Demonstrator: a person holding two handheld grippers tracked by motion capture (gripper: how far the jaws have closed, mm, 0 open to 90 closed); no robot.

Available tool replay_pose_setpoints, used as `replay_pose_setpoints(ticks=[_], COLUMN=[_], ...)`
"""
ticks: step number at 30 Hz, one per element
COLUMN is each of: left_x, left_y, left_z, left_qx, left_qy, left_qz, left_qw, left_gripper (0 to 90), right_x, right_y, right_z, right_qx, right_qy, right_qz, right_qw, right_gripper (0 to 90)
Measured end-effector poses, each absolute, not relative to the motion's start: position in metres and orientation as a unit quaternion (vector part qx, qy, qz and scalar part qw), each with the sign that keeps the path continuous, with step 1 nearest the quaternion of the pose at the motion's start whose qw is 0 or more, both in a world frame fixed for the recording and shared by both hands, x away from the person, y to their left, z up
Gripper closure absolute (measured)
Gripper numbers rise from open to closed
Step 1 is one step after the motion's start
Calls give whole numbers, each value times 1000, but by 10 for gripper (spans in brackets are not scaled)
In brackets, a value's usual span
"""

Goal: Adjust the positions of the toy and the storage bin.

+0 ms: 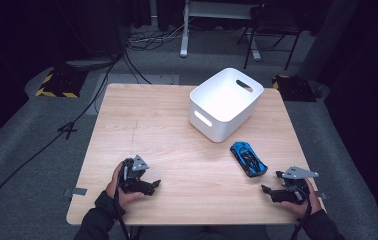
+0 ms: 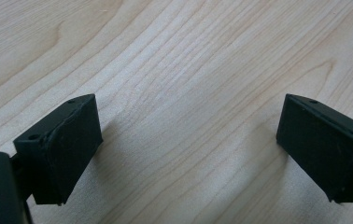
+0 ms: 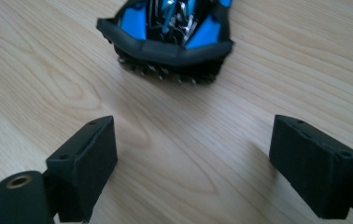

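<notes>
The step in hand is judged to be the approach to the small blue and black toy car [image 1: 248,158], which lies on the light wooden table [image 1: 167,135] just in front of the white plastic bin with handle cut-outs [image 1: 225,103] and near the table's right edge. The right tongs [image 1: 272,191] rest low at the near right corner, jaws spread wide with nothing between them; in the right gripper view the toy car [image 3: 167,35] sits a short way ahead of the jaws, one end facing them, and is not yet touched. The left tongs [image 1: 153,186] rest at the near left of the table, likewise released and empty, with only bare wood grain [image 2: 184,93] between the jaws in the left gripper view. The next move probably calls for advancing the right tongs until the jaws straddle the car body, then clenching across its width; the nearby bin looks like the likely destination. The table surface is pale, smooth and uncluttered. The room is dark, with grey carpet [image 1: 22,150], trailing black cables [image 1: 67,130], yellow-black striped floor pads [image 1: 54,87] and a chair [image 1: 272,30] behind the table
</notes>
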State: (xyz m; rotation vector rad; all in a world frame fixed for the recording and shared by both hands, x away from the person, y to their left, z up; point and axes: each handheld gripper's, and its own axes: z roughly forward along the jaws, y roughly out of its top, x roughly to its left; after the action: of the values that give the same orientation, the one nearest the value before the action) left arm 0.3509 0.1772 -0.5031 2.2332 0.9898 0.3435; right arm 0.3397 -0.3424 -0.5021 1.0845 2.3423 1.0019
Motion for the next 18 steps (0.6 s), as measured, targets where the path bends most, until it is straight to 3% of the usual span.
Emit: replay_pose_setpoints(ticks=[18], left_x=[351], left_y=[177], left_z=[-504], left_qx=[852], left_qy=[381], left_qz=[132], left_qw=[333], left_gripper=[66], right_x=[369], right_y=[-303], right_z=[-502], right_qx=[381], right_qy=[834], right_qz=[357], right_qw=[180], right_gripper=[141])
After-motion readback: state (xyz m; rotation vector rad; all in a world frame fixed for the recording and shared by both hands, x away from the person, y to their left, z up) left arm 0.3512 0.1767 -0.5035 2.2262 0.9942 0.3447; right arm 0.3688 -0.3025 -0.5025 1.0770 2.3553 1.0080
